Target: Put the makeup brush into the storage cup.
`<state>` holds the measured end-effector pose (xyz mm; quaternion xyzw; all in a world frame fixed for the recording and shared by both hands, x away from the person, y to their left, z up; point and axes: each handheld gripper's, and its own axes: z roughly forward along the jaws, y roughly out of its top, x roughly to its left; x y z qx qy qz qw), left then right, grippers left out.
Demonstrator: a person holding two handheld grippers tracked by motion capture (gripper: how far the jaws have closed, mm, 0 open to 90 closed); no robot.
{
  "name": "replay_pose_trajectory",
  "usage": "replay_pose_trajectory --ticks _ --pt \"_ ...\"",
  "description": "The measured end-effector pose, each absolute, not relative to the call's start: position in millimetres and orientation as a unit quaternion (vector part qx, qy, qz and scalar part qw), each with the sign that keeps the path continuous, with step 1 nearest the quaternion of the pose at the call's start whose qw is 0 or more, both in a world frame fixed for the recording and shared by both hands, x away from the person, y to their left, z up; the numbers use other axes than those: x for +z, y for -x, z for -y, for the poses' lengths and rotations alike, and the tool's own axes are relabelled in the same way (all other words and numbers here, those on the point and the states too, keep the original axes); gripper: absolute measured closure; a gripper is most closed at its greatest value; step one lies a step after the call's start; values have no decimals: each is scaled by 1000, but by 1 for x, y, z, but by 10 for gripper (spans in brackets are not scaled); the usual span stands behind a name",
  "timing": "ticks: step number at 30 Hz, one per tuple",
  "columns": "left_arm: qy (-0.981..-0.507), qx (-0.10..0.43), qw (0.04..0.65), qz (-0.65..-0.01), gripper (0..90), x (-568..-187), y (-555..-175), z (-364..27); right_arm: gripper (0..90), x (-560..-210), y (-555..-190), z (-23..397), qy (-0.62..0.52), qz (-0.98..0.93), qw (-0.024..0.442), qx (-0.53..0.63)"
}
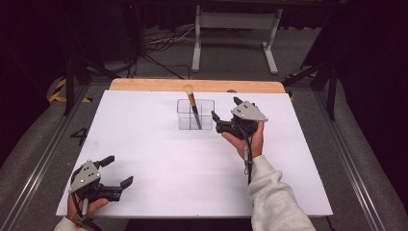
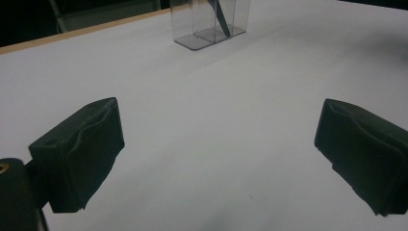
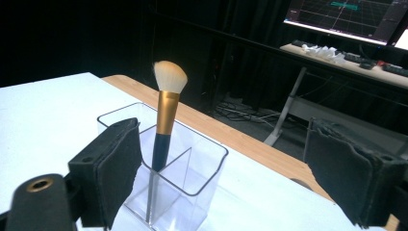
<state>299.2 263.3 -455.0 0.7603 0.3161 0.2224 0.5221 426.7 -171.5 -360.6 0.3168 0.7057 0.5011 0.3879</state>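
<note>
A makeup brush (image 1: 192,103) (image 3: 164,118) with pale bristles, a gold ferrule and a dark handle stands leaning in a clear plastic holder (image 1: 204,120) (image 3: 192,185) (image 2: 202,24) at the back middle of the white table. My right gripper (image 1: 225,109) (image 3: 219,178) hovers just right of the holder, open, nothing between its jaws. My left gripper (image 1: 118,171) (image 2: 219,154) rests at the table's front left corner, open and empty, far from the holder.
The white tabletop (image 1: 159,154) has a wooden strip (image 1: 144,85) along its far edge. Beyond it stand a white metal frame (image 1: 235,29) and loose cables on the floor. A monitor (image 3: 346,17) glows behind the right gripper.
</note>
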Motion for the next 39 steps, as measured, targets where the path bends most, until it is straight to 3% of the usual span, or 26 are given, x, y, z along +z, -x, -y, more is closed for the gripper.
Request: replay_pose_trajectory --ticks 39 --pt "-765 218 517 -316 40 -457 -301 -261 148 -374 -396 208 -313 -716 399 479"
